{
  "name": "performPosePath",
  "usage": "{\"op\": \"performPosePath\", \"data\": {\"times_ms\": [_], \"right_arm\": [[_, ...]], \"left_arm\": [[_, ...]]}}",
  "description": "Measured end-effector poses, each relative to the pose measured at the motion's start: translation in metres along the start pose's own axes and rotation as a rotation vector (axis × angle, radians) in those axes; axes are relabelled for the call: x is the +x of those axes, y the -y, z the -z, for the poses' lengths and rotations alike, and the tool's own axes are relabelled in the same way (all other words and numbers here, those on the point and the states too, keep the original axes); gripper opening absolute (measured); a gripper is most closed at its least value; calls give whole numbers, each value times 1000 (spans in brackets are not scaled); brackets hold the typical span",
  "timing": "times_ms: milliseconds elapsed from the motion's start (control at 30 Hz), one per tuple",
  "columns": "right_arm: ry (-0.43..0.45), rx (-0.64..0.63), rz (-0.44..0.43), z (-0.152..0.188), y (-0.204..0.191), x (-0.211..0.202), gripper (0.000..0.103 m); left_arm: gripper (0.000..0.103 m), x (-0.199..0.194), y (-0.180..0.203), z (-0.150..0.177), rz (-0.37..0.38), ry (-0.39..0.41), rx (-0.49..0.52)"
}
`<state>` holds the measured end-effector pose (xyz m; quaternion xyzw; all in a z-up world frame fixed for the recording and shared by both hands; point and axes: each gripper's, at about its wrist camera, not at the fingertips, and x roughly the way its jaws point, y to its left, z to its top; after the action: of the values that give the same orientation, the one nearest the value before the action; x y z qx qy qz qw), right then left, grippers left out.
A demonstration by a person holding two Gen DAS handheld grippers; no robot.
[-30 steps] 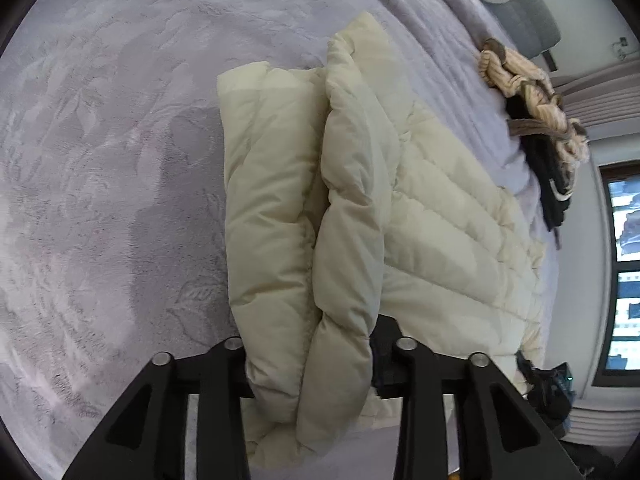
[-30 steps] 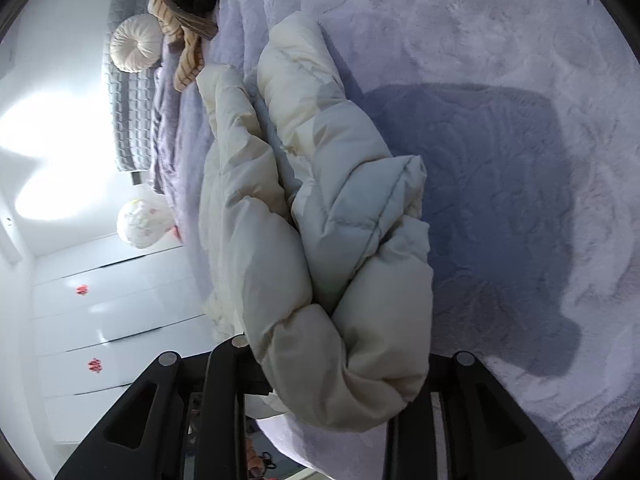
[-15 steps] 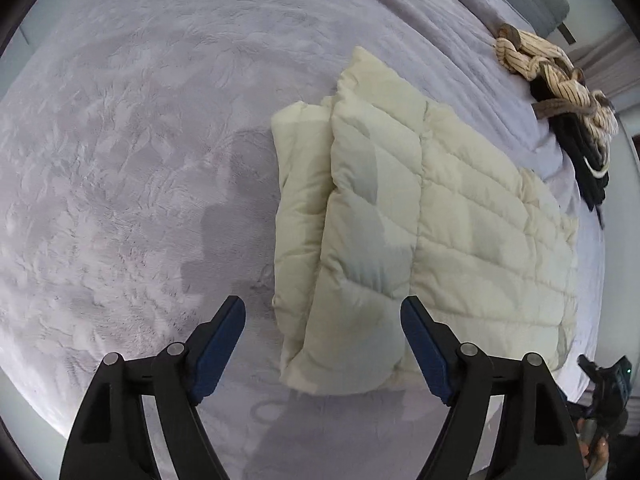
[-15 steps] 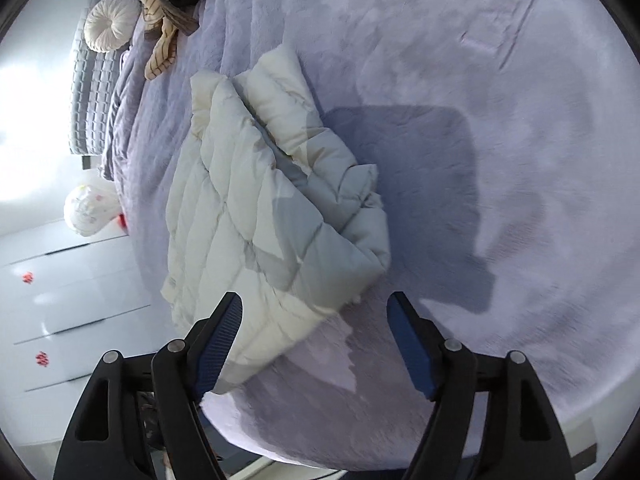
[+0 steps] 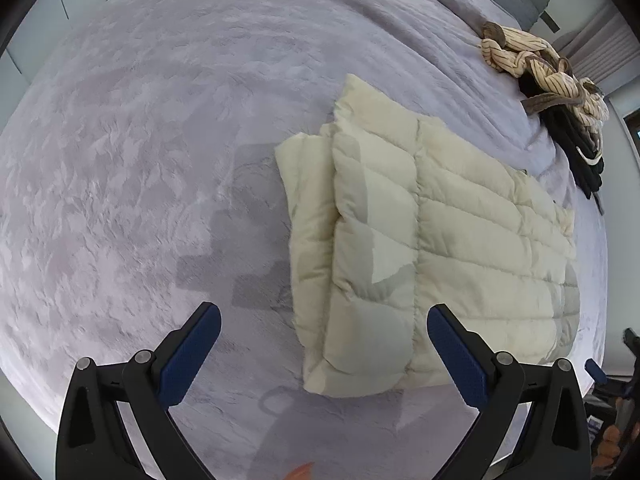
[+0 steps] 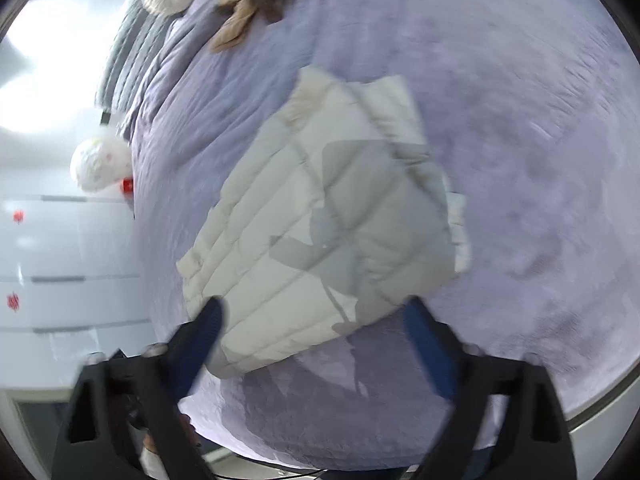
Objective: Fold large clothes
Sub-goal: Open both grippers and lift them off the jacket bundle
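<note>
- We see the bed point(image 5: 140, 160), covered in a lilac plush blanket, filling both views.
- The cream puffer jacket point(image 5: 440, 240) lies folded flat near the bed's near edge.
- A heap of striped and black clothes point(image 5: 560, 92) sits by the far edge.
- Our left gripper point(image 5: 324, 340) and right gripper point(image 6: 312, 332) hover above the jacket; their jaws have just been opening, spread wide, holding nothing.

The cream quilted down jacket point(image 5: 460, 240) point(image 6: 320, 216) lies folded flat on the lavender bed point(image 5: 160, 160), a rectangle with its layered edges at the left side.
</note>
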<state>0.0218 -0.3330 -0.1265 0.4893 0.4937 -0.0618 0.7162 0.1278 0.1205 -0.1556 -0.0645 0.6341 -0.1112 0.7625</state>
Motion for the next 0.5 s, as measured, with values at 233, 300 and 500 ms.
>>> {"op": "performPosePath", "data": {"times_ms": [233,300,500], "right_arm": [[-134,-140,15,8,-48,47,103],[-161,-184,36,10,-60,58,103],[-201,-282,96,8,-80,80,103]], "left_arm": [[103,8,0,-14,-6,7,30],[103,12,0,-17,0,5,36],[103,22,-3,-27,33,-6,56]]}}
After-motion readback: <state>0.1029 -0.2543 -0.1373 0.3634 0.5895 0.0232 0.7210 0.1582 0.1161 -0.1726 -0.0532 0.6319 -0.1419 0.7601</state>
